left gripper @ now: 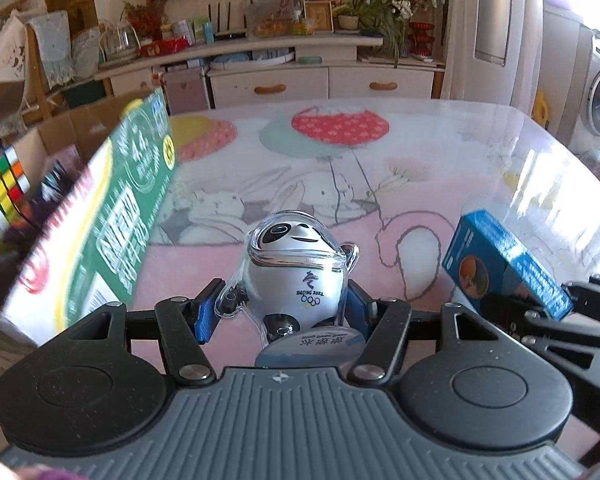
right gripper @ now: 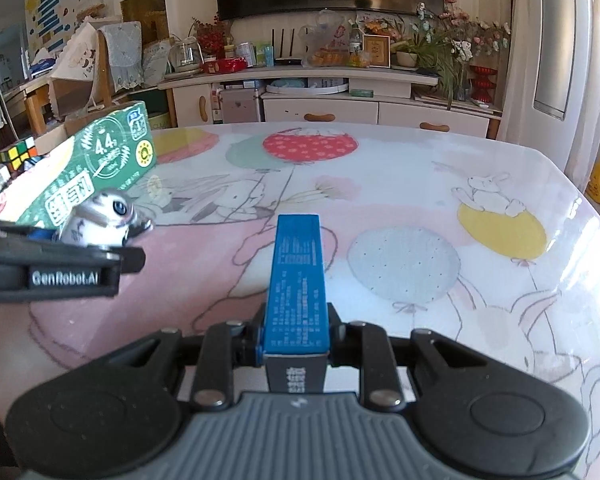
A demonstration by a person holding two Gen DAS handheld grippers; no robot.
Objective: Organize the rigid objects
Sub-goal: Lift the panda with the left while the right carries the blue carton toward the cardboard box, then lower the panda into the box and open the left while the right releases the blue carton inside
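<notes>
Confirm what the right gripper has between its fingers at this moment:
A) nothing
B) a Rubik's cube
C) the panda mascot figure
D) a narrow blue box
D: the right gripper is shut on the narrow blue box, while the panda figure sits in the left gripper.

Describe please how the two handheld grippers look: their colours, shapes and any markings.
Both grippers are black with a grey ribbed plate at the base and two round black pods beside it. Black link bars with silver rivets lead to the fingers, which carry blue pads. The left gripper has white lettering "GenRobot.AI" on its side, seen from the right wrist. The right gripper has a small white logo on its plate. No cables or sleeves are visible.
</notes>
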